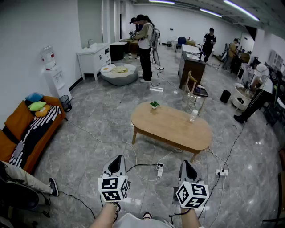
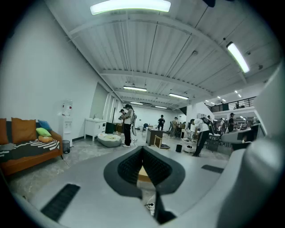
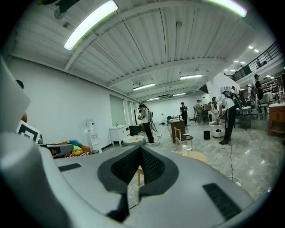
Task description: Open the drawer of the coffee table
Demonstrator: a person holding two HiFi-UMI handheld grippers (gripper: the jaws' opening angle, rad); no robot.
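left gripper (image 1: pixel 117 158) jaws together, empty | right gripper (image 1: pixel 184 164) likewise | oval wooden coffee table (image 1: pixel 171 128)

Pretty bright and even, all from long ceiling tubes (image 2: pixel 130 6). Glossy floor (image 1: pixel 80 169) shows soft glare, shadows are faint. Heavy fisheye bending, black corners in both gripper views.

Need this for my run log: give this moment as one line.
phase: pre-contact | left gripper: shut, empty | right gripper: shut, empty | coffee table: ahead, untouched | drawer: not visible
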